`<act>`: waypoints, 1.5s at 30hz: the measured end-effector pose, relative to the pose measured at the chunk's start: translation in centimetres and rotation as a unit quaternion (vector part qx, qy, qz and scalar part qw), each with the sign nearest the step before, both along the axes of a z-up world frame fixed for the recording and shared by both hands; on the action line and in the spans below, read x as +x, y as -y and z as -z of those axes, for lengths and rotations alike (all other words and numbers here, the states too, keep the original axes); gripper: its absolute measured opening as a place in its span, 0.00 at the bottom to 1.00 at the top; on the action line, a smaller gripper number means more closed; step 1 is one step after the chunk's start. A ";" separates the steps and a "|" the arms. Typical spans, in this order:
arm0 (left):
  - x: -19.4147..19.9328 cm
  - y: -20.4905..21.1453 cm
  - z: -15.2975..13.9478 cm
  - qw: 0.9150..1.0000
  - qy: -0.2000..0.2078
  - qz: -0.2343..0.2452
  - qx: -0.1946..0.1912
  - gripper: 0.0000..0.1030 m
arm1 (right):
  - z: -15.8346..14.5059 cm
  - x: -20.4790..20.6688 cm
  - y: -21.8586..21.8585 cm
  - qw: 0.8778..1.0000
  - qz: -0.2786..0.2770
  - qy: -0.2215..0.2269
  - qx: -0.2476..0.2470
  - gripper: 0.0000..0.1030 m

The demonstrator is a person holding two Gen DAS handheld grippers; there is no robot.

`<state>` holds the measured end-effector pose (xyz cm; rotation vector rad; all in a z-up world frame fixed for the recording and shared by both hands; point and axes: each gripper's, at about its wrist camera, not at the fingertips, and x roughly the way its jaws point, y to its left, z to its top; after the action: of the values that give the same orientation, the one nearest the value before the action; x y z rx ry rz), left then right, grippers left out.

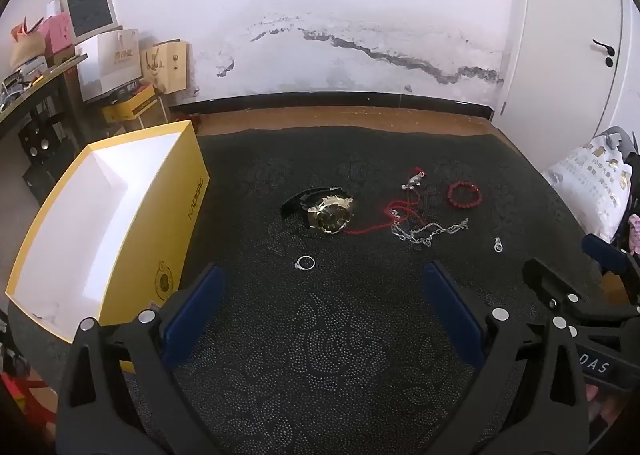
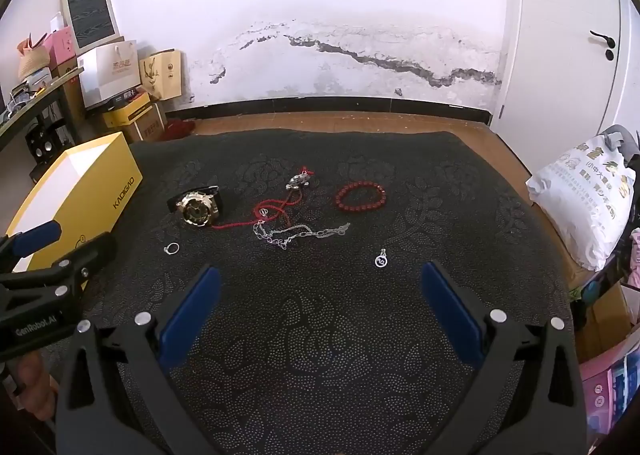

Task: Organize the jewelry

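Both our tongs, left tongs and right tongs, spread wide at bottom of frame, holding nothing. Yellow box at left looks bare inside. Watch, ring, red bracelet, chain, small charm all on dark mat, mid-frame. We judge nothing sorted yet.

My left tool is held level with its blue fingers spread wide and nothing between them. My right tool is beside it, fingers equally wide apart, also gripping nothing.
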<state>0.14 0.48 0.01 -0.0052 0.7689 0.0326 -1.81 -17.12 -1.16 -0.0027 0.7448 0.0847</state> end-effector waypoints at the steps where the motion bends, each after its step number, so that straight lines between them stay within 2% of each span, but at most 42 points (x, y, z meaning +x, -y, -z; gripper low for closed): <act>1: 0.1 0.2 0.1 1.000 -0.001 0.000 0.000 0.94 | 0.1 0.0 0.0 1.000 0.000 0.000 0.000 0.94; 45: 0.3 0.2 0.3 1.000 -0.007 -0.001 -0.003 0.94 | -0.5 -0.3 -0.2 1.000 -0.003 0.004 -0.002 0.94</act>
<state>0.40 0.24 -0.34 -0.0109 0.7831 0.0324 -2.07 -16.89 -0.66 -0.0086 0.7361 0.0883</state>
